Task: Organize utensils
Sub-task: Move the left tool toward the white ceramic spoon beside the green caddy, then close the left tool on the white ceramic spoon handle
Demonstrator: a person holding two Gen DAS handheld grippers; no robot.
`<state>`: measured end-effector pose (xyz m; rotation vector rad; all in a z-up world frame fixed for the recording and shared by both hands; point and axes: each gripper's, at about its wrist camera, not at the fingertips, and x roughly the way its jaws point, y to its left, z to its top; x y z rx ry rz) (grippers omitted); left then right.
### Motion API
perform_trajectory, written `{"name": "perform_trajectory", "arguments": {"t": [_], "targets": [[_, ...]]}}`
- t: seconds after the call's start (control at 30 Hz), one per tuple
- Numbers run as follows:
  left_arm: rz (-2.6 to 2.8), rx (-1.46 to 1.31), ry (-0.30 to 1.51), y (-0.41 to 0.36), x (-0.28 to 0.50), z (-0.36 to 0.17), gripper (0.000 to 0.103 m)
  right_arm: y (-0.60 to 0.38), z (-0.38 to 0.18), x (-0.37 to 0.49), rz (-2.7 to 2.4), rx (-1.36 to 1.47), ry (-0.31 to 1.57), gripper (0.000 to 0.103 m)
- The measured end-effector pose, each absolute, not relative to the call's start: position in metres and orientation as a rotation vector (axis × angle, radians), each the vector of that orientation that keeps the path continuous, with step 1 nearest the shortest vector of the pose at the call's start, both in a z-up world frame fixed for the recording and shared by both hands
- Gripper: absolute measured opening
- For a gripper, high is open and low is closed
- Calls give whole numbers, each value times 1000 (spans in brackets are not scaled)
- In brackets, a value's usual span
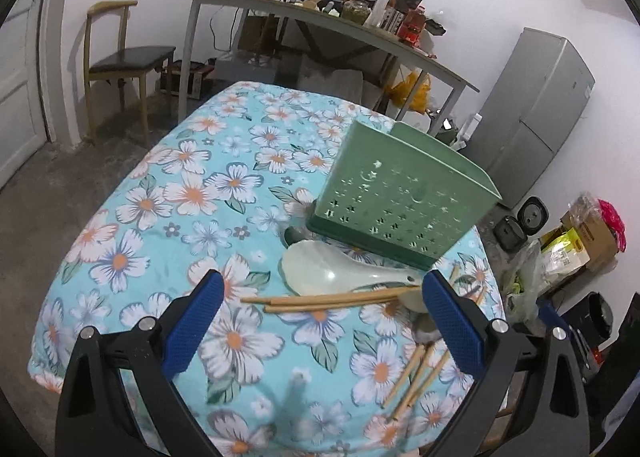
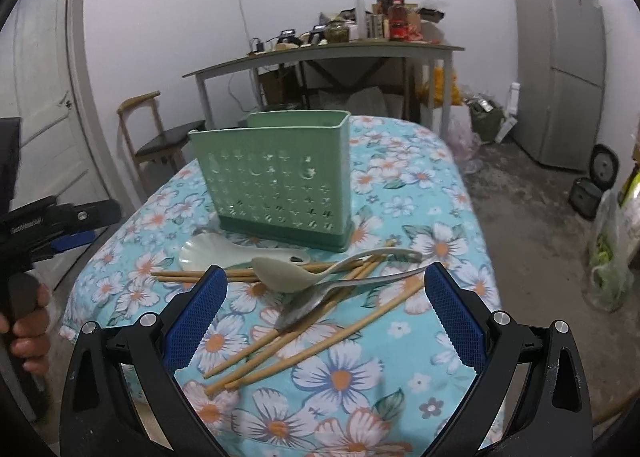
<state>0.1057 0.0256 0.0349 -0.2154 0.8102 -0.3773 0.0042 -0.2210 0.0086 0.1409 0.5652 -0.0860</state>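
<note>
Step in hand, by judgement: approach before the first pick. No utensil stands in the green holder (image 2: 276,185), at centre frame in the right wrist view. The utensils lie loose on the floral surface (image 2: 400,369) just in front of it: pale rice paddle (image 2: 224,251), grey spoon (image 2: 288,277), metal spoon (image 2: 320,297), bamboo chopsticks (image 2: 304,341), all overlapping. The right tongs (image 2: 324,317) are spread wide, empty, above the pile. The left tongs (image 1: 320,321) are likewise released, holding nothing, lower centre of their view. Next move: lower onto one top-lying handle, clench, lift clear, then insert upright into the holder.
</note>
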Motion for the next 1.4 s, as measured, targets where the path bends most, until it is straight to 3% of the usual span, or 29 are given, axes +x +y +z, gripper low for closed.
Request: {"name": "perform_trajectory", "arguments": {"t": [0.5,0.8,0.93,1.17,1.4], "targets": [[-510,-268,989,22,174,-26,56,-233,15,20,91,259,631,94],[-698,-373,1142,34,218,-69,35,-215,16,93,275,230,704,80],[-769,-441,1266,41,244,-85,21,-196,17,145,362,170,861,76],[-884,-450,1389,35,276,-94,17,-153,39,191,462,25,1010,68],[-930,-460,1443,40,279,-98,17,-139,22,208,433,4,1158,59]]}}
